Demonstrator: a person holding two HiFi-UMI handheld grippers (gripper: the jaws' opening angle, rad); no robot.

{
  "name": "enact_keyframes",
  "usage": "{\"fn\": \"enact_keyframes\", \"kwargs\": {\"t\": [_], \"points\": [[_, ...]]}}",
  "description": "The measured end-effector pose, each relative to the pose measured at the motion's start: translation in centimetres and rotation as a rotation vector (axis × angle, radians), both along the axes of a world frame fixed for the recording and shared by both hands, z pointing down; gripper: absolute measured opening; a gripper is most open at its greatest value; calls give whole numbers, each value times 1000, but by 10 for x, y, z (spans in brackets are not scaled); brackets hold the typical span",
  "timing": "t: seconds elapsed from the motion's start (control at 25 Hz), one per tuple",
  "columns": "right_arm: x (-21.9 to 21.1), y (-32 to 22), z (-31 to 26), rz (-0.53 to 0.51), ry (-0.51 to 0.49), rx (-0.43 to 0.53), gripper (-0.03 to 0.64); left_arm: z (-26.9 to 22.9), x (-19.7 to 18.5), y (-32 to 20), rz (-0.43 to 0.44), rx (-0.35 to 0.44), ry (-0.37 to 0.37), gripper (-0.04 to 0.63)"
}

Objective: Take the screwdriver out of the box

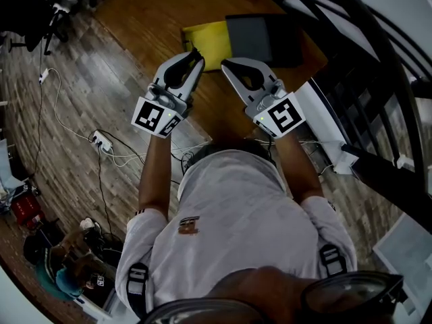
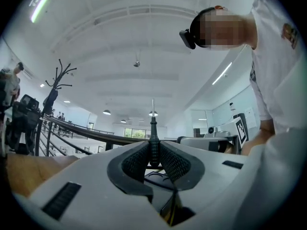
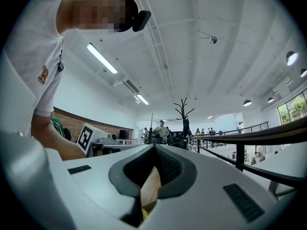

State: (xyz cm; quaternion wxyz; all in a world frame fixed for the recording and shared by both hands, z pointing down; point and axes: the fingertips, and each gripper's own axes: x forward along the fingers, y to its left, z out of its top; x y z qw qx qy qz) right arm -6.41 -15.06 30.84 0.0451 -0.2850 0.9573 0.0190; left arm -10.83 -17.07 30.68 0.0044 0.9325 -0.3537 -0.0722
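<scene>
Head view: the person is holding both grippers up over the wooden table [image 1: 145, 12], tips pointing toward the yellow box [image 1: 208, 42], which is sitting near the far edge with a dark panel [image 1: 260, 38] right beside it, maybe its lid. The left gripper [image 1: 196, 58] and right gripper [image 1: 225, 64] are hovering side by side, near the box but not in it. The screwdriver is too small to make out from up here.

Left gripper view: this one is settling it. The left gripper [image 2: 153, 148] is pinching the screwdriver [image 2: 153, 128] by its black knurled handle, with the thin shaft sticking straight up past the tips into open air.

Right gripper view: the right gripper [image 3: 154, 146] is showing its jaws pressed together with nothing between them. A thin shaft is poking up just beyond the tips, most likely the same screwdriver [image 3: 151, 121].

So I'm reckoning the main job is basically done, since the tool is looking clear of the box. What's probably left is setting it down somewhere.
</scene>
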Motion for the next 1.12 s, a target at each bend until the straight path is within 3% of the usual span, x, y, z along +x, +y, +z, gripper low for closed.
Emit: {"fn": "enact_keyframes", "kwargs": {"t": [0.4,1.12], "points": [[-4,2,-4,1,-30,2,32,-9,0,6,-23,17,57,80],[-6,7,-1,-3,-18,-5,32,-13,2,10,0,14,60,80]]}}
